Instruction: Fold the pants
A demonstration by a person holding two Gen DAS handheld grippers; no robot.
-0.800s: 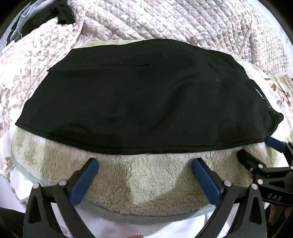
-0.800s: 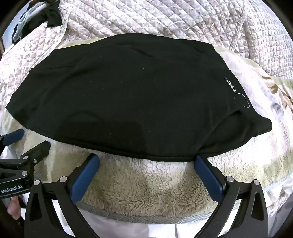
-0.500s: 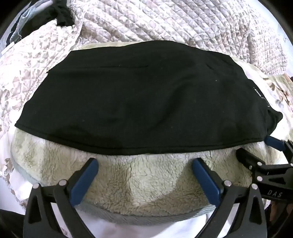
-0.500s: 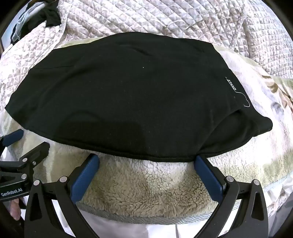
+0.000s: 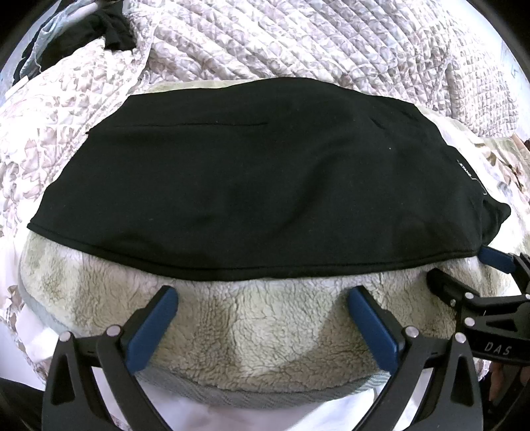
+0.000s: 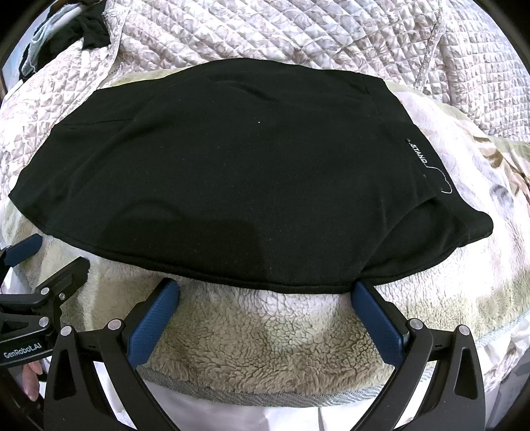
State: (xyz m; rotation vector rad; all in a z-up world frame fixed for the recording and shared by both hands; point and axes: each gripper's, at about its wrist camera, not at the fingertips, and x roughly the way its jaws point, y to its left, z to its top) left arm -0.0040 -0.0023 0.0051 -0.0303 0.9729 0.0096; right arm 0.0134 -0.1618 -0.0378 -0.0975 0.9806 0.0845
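Black pants (image 5: 258, 195) lie folded into a flat wide block on a beige fleece blanket (image 5: 258, 331); they also show in the right wrist view (image 6: 238, 172), with a small "STAND" label (image 6: 418, 153) near their right end. My left gripper (image 5: 261, 295) is open and empty, just short of the pants' near edge. My right gripper (image 6: 265, 291) is open and empty, its right fingertip (image 6: 359, 288) touching the near hem. Each gripper shows in the other's view: right gripper (image 5: 463, 275), left gripper (image 6: 49, 258).
A quilted floral bedspread (image 5: 298, 43) is bunched behind and to the left of the pants. Dark clothing (image 5: 112, 26) lies at the far left corner. The fleece blanket's grey hem (image 6: 265, 394) and a white sheet lie under the grippers.
Both grippers have drawn back slightly from the pants' near edge. The pants lie as before.
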